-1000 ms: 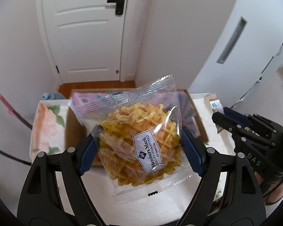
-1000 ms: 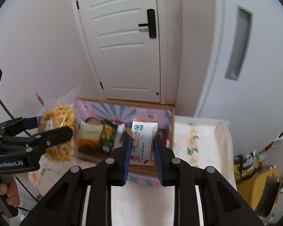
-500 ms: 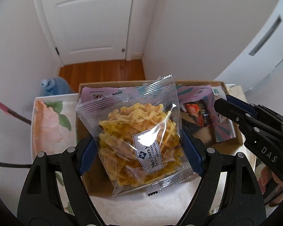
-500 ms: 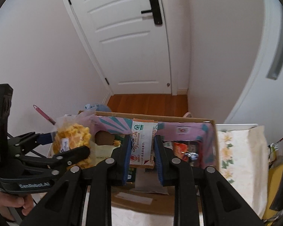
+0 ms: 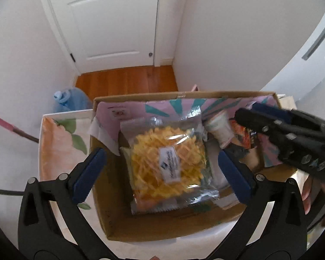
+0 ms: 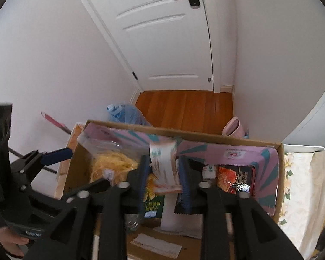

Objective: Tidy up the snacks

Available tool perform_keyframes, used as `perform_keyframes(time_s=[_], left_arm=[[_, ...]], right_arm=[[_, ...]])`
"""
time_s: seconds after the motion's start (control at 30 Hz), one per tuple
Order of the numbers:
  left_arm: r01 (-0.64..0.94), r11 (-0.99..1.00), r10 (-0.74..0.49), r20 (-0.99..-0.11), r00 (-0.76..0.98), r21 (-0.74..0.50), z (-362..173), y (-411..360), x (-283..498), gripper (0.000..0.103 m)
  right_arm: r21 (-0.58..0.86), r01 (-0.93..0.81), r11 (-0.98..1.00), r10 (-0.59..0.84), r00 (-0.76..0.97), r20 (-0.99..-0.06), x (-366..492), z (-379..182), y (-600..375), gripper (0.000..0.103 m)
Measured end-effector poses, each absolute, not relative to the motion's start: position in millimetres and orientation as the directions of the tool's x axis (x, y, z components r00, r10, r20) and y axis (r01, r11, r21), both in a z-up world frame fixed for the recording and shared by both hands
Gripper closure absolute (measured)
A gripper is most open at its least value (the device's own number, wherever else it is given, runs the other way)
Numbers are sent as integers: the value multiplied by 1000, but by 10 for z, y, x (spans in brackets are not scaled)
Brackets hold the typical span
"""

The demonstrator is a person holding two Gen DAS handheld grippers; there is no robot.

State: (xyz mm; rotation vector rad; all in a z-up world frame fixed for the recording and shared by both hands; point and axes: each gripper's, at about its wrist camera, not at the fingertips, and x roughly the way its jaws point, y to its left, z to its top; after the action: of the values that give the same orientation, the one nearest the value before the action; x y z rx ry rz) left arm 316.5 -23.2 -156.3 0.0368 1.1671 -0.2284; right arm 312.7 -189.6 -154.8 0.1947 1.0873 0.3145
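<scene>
A clear bag of yellow waffle crisps (image 5: 166,162) lies loose inside the cardboard box (image 5: 140,95), on top of other packets. Above it my left gripper (image 5: 162,173) is opening to full width, its blue pads (image 5: 90,171) well clear of the bag on both sides. In the right wrist view my right gripper (image 6: 164,179) hangs over the middle of the box (image 6: 216,137); its jaws are opening. A small white and orange packet (image 6: 163,164) sits tilted and blurred between them, no longer pinched. My left gripper (image 6: 75,169) shows at the left there.
The box has a pink and teal lining and holds a red and black packet (image 6: 236,179) and a green one (image 6: 153,205). It rests on a floral cloth (image 5: 58,143). On the floor beyond stand a blue water bottle (image 6: 127,112) and a pink slipper (image 6: 234,127).
Both grippers came down over the box. The left one let go of the yellow crisp bag, which dropped into the box. The right jaws widened around the small packet.
</scene>
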Motion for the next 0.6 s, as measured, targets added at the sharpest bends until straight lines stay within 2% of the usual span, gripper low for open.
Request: perform_keyframes(time_s=[0.03, 0.6], left_arm=[[197, 976, -157, -915, 372, -87, -1563, -228, 3157, 0], [211, 975, -160, -895, 416, -76, -1335, -84, 2955, 0]], right_arm=[[329, -148, 932, 361, 425, -830, 3144, -1557, -1937, 57], [343, -119, 932, 359, 444, -821, 3009, -1414, -1902, 57]])
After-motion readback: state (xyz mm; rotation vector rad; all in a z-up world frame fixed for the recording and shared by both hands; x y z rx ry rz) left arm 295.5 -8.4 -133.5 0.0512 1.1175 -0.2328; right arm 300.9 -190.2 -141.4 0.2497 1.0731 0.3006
